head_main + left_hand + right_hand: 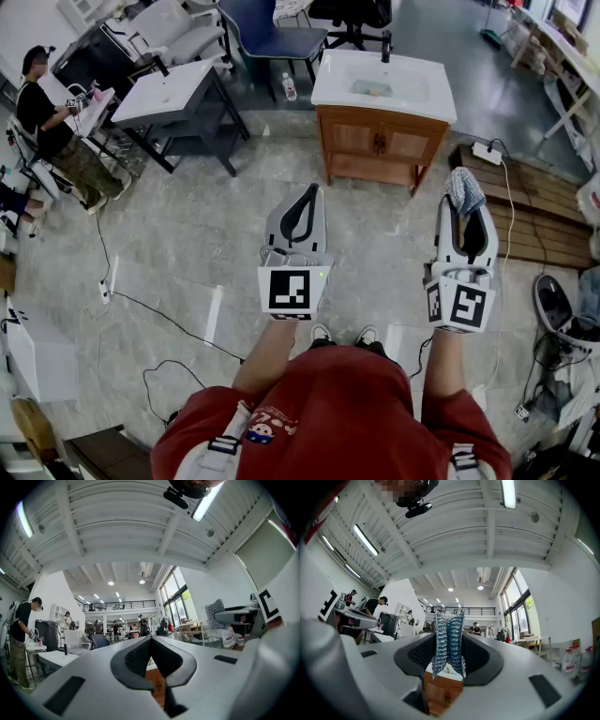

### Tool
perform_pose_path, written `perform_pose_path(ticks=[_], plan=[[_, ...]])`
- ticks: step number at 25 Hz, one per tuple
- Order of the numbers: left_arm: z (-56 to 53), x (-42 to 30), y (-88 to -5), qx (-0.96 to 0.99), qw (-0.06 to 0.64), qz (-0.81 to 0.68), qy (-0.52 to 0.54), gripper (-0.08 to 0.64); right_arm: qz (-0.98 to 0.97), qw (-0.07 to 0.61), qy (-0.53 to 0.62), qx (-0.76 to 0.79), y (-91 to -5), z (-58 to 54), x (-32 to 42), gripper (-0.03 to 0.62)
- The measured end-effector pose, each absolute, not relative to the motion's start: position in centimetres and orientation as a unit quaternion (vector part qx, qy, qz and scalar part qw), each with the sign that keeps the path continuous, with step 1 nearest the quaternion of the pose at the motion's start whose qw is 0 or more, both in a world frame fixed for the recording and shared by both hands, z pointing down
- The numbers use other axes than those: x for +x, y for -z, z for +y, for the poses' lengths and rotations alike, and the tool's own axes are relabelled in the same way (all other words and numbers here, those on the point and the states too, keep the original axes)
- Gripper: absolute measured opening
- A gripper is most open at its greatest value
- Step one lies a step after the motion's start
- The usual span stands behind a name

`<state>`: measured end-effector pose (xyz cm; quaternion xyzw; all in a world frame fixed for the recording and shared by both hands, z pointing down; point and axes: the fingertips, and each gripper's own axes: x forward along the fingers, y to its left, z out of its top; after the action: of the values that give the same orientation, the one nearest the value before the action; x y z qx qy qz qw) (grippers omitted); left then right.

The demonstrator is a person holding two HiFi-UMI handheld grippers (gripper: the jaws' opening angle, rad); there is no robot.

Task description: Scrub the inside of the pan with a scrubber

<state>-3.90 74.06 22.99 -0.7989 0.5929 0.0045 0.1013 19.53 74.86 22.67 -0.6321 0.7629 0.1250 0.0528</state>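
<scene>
Well, my right gripper (466, 210) pinches a crumpled silvery-blue mesh scrubber (448, 641). On my left gripper (151, 639) the jaws meet, holding nothing.

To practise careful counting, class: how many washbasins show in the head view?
2. The wood-cabinet washbasin stands at top centre, straight ahead of the person. The black-framed washbasin stands to its left. Others may be hidden in the clutter at the left edge.

The left gripper (307, 195) and right gripper (466, 210) are held side by side above the grey floor (202, 248). The right gripper's tip clamps a scrubber (462, 187). Farther off stands a wooden sink cabinet (380, 141).
</scene>
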Motion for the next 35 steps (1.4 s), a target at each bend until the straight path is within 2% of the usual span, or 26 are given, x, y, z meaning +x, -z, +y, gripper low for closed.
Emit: perform_pose_path(ticks=[12,15,19,24,27,35], plan=[[74.0,-0.9,-23.2,-0.794,0.093,0.601,0.004,0.012,0.775,0.071,-0.119,-0.617,-22.6,74.4,21.8,0.183],[73.9,0.4,-23.8,-0.794,0.073,0.603,0.017,0.014,0.780,0.069,-0.120,-0.610,-23.0,74.0,22.9,0.184],[73.5,2.2,-23.8,-0.789,0.096,0.607,0.006,0.014,0.786,0.067,-0.113,-0.604,-23.8,73.5,24.7,0.184],[73.4,3.7,-25.4,-0.788,0.067,0.612,0.034,0.012,0.790,0.065,-0.103,-0.601,-25.1,72.7,26.3,0.184],[72.1,3.9,-25.8,-0.787,0.078,0.611,0.020,0.012,0.792,0.064,-0.097,-0.599,-25.8,71.5,26.3,0.184],[65.0,1.9,-27.5,-0.794,0.056,0.605,0.020,0.014,0.791,0.046,-0.105,-0.601,-26.6,64.7,23.7,0.184]])
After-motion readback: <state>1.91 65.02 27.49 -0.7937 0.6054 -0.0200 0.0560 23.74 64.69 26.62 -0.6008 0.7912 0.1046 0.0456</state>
